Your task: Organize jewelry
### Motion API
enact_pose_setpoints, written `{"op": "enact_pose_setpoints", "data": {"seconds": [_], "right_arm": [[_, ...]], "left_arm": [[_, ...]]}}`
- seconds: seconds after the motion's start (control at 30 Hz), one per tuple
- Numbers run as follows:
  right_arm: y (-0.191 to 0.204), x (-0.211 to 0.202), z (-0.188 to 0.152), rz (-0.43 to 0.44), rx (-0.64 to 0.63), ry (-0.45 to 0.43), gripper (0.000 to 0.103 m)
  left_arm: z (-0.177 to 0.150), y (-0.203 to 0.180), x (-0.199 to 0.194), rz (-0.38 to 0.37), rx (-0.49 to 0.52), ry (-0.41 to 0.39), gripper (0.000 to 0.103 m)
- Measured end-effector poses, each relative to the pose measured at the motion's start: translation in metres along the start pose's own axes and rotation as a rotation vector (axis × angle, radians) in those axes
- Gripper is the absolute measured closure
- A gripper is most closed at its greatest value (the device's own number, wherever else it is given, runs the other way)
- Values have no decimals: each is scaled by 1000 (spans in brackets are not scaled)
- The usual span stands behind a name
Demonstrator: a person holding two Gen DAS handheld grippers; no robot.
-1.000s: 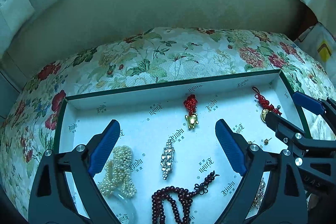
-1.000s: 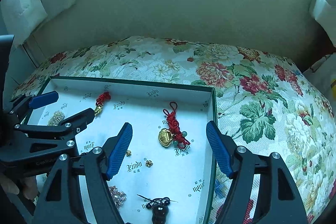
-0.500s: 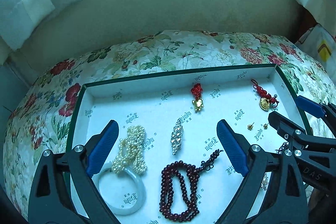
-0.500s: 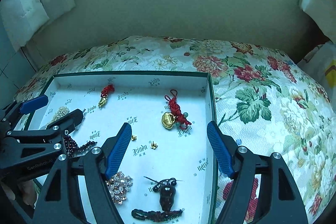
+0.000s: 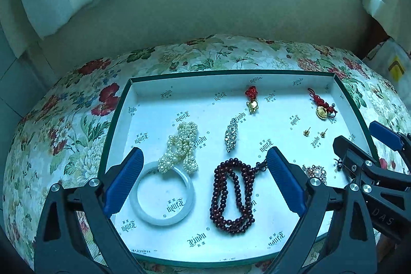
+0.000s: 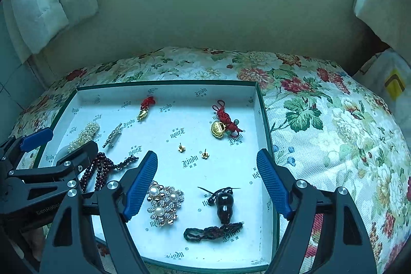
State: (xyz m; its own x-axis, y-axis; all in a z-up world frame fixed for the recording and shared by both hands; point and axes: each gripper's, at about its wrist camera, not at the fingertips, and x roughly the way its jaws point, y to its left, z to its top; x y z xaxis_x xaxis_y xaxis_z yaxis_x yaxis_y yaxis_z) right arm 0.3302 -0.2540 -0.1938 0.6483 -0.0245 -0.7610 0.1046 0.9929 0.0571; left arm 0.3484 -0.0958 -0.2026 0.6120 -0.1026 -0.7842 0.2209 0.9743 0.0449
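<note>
**A:** Left wrist view first. The left gripper hangs over the near half of the box lid, jaws spread wide and gripping nothing.

**B:** What lies under it?

**A:** A white bangle just beside the left pad, with a pearl strand heaped across its far rim. Right of that, a dark red bead bracelet in a loop, its tail reaching the right pad.

**B:** And further back?

**A:** A rhinestone brooch mid-tray, a gold charm on a red knot near the far wall, a gold lock charm with red cord in the far right corner, and two gold ear studs apart from it. The right gripper pokes in at the right edge.

**B:** Over to the right wrist view.

**A:** The right gripper has just been opening its jaws; they stand released, with nothing clamped. Between the pads lie a pearl flower brooch near the left one and a dark gourd pendant on its braided cord.

**B:** Beyond the fingertips?

**A:** The ear studs, the lock charm by the right wall, the red-knot charm farther left. The left gripper sits at the left edge over the bead bracelet. The lid rests on a floral cloth.
</note>
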Motion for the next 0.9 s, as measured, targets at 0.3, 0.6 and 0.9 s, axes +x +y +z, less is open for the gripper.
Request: {"op": "enact_pose_setpoints", "data": {"seconds": [0.3,0.6,0.9], "right_arm": [[17,-52,-6,7,-13,-58,24],[34,-131,-16,38,-49,-175,22],[40,-211,-31,60,-57,-300,20]], "left_arm": [[-7,13,-54,11,-16,-65,7],[-17,21,-135,48,-42,-172,7],[-33,22,-214,69,-55,-277,2]]}}
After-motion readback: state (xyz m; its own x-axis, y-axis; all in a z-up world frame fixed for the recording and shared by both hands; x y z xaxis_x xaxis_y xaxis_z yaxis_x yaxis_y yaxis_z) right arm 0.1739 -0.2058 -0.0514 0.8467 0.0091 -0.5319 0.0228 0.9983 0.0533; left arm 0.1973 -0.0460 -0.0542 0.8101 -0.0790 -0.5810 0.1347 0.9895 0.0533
